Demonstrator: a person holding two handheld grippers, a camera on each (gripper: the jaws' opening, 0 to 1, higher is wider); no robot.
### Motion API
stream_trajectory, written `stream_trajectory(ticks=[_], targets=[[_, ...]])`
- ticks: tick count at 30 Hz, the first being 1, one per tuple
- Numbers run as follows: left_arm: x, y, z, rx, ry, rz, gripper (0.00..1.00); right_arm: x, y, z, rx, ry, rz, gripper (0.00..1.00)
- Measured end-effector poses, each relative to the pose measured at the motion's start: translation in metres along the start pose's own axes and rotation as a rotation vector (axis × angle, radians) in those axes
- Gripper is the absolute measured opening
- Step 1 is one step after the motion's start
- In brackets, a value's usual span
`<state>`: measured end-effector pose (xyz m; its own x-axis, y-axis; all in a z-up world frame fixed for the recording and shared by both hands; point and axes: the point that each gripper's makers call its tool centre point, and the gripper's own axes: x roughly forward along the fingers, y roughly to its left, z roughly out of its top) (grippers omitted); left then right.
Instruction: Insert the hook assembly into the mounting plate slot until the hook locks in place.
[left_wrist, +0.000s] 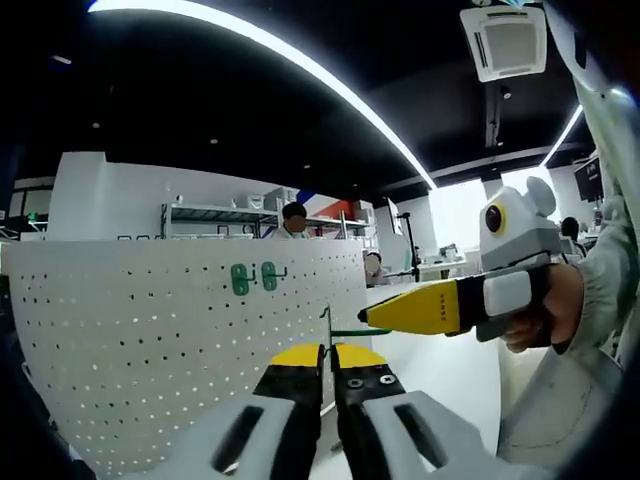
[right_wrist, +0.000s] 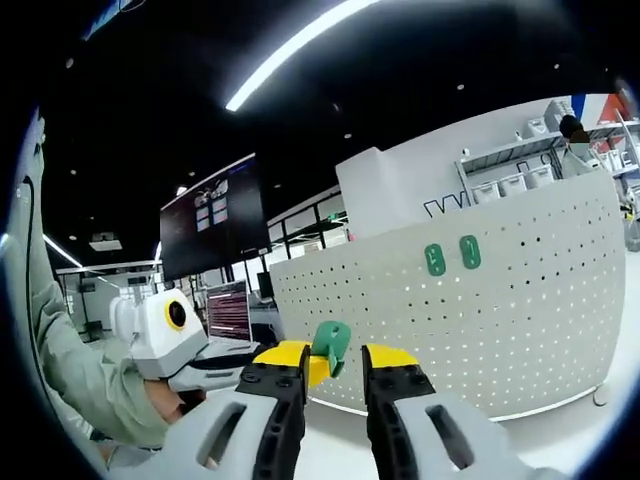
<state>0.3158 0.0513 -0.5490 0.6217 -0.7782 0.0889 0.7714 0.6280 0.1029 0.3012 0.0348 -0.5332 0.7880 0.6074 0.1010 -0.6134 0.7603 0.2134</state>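
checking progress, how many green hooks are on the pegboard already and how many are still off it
3 green hooks. Two sit side by side on the pegboard: left one, right one. A third is off it, between the grippers. Others may be hidden.

hook (left_wrist: 350, 331) shaft mostly hidden btwn jaws; pegboard (left_wrist: 150, 330) cut off at bottom

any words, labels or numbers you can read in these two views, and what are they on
None can be read.
Wall screen: pictures and marks, too small to read.
Laptop screen: lines of text, too blurred to read.
Green hooks on the white pegboard: plain, no lettering seen.
Pegboard: holes, no print.
Right claw: no label that can be read on its yellow tip.
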Motion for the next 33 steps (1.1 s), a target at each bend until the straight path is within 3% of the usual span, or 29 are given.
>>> stream_trajectory(ticks=[17, 24, 33], targets=[[0.0, -0.011, 0.014, -0.004, -0.04, -0.032, 0.03, 0.005, 0.006, 0.005, -0.009, -0.003, 0.029, 0.06], [0.0, -0.013, 0.014, -0.007, -0.04, -0.034, 0.03, 0.003, 0.008, 0.005, 0.027, -0.001, 0.038, 0.02], [0.001, -0.014, 0.014, 0.0, -0.038, -0.034, 0.03, 0.002, 0.009, 0.005, -0.011, -0.003, 0.029, 0.01]])
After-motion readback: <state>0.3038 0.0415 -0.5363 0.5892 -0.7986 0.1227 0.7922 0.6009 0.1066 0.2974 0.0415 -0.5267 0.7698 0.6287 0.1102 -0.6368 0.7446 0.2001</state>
